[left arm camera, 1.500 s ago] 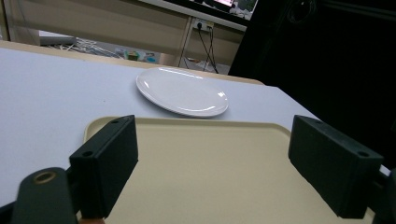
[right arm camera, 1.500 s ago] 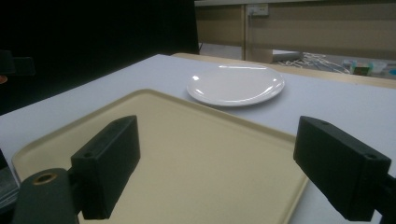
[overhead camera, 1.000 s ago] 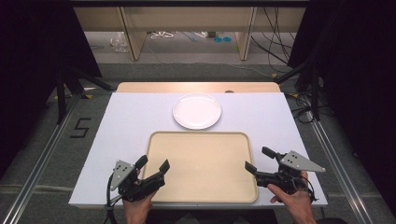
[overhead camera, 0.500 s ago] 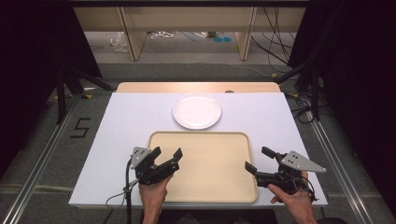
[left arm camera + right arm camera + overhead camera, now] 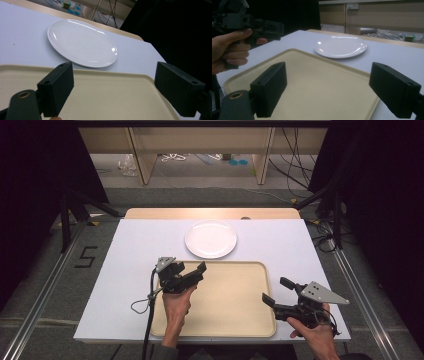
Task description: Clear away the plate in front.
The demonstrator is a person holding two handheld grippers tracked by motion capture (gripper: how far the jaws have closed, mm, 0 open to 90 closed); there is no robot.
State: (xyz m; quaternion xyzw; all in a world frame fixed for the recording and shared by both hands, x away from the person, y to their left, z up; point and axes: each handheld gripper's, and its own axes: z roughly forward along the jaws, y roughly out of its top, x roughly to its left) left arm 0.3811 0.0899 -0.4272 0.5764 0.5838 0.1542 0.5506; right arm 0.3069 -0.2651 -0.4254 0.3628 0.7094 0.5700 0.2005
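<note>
Worktop, white sheet over it, nothing spilled. Beige tray lies empty at the near edge. White plate sits just beyond the tray's far rim, apart from it, bare.

Change noted: left tongs have come in from the tray's left side and forward, now over its far-left corner, jaws spread wide and aimed at the plate, touching nothing. Right tongs have not moved, jaws likewise apart over the tray's right rim.

We judge the left reach is for the plate, probably to bring it onto the tray.
</note>
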